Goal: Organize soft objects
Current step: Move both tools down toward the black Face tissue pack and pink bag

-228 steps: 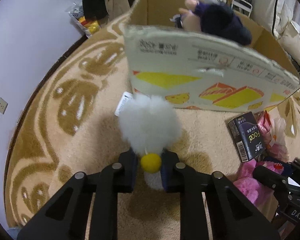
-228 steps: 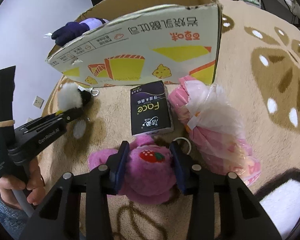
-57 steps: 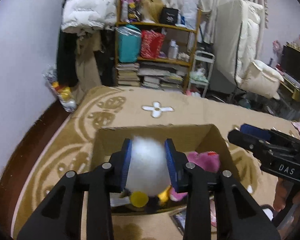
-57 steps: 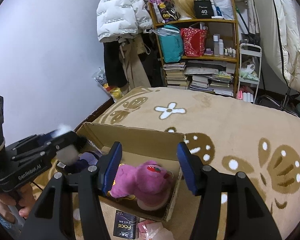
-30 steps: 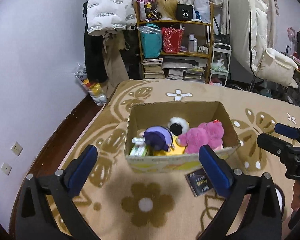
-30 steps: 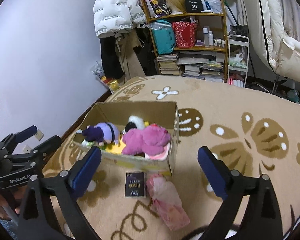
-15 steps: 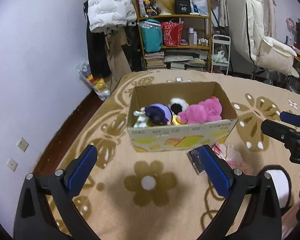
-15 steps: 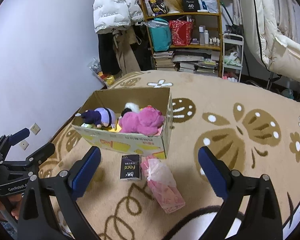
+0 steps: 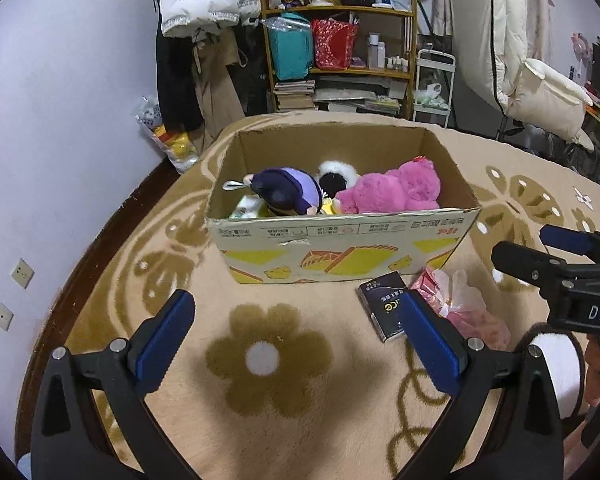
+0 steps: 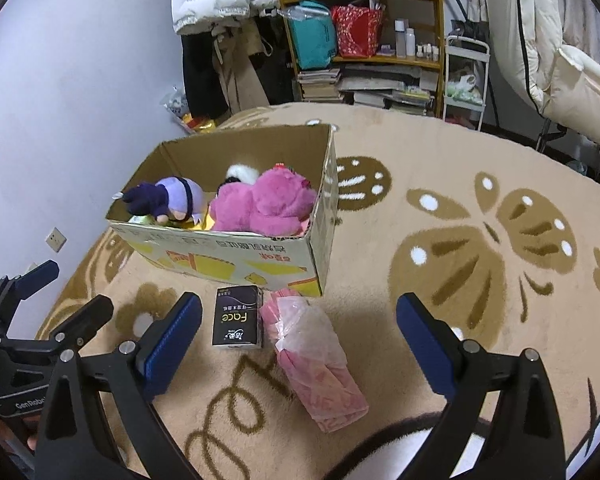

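Note:
An open cardboard box (image 9: 340, 246) (image 10: 236, 256) stands on the beige carpet. Inside lie a pink plush (image 9: 392, 192) (image 10: 266, 204), a purple-and-navy doll (image 9: 286, 192) (image 10: 166, 196) and a white-and-black fluffy toy (image 9: 334, 174) (image 10: 238, 172). In front of the box lie a black tissue pack (image 9: 384, 308) (image 10: 236, 316) and a pink plastic-wrapped pack (image 9: 460, 308) (image 10: 316, 360). My left gripper (image 9: 296, 344) is open and empty above the carpet, short of the box. My right gripper (image 10: 296, 344) is open and empty above the two packs.
A cluttered shelf (image 9: 340, 40) with bags, books and bottles stands behind the box, with coats (image 9: 200, 20) hanging at its left. The wall (image 9: 40, 120) runs along the left. A white cart (image 10: 466, 76) and cream cushions (image 9: 548, 96) stand at the right.
Both grippers let go of their plush toys into the box, opened wide, and have drawn back and lower; the box now appears nearer than half a second ago.

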Motion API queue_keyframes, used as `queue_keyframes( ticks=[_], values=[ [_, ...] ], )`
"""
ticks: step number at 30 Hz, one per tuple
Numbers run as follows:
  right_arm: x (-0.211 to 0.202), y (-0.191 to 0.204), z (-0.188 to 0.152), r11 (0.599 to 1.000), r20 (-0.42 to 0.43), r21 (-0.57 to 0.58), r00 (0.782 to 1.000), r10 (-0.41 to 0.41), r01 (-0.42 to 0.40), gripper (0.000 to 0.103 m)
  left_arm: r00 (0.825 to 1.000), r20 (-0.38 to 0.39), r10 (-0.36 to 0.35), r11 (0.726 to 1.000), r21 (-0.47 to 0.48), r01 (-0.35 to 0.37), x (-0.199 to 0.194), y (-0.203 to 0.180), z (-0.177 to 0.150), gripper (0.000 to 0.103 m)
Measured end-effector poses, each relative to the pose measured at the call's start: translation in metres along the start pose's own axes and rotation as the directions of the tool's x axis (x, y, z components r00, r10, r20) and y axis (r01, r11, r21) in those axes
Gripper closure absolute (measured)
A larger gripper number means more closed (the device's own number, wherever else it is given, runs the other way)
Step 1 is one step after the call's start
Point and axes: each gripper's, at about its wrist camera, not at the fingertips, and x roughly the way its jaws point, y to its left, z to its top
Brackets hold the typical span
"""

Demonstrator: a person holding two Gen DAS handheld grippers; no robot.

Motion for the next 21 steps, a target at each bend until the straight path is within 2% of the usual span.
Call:
queue_keyframes(
  ticks=[12, 21],
  values=[
    [0.049, -0.005, 0.001, 1.000, -0.116, 0.009, 0.993, -0.007, 0.008, 0.001, 0.995, -0.089, -0.039, 0.999, 0.016, 0.041, 0.043, -0.010, -0.008, 0.002],
    [0.076, -0.011, 0.000, 0.999, -0.192, 0.047, 0.981, 0.020, -0.011, 0.001, 0.995, -0.077, -0.066, 0.998, -0.001, 0.066, 0.059, -0.010, -0.010, 0.002]
  ],
)
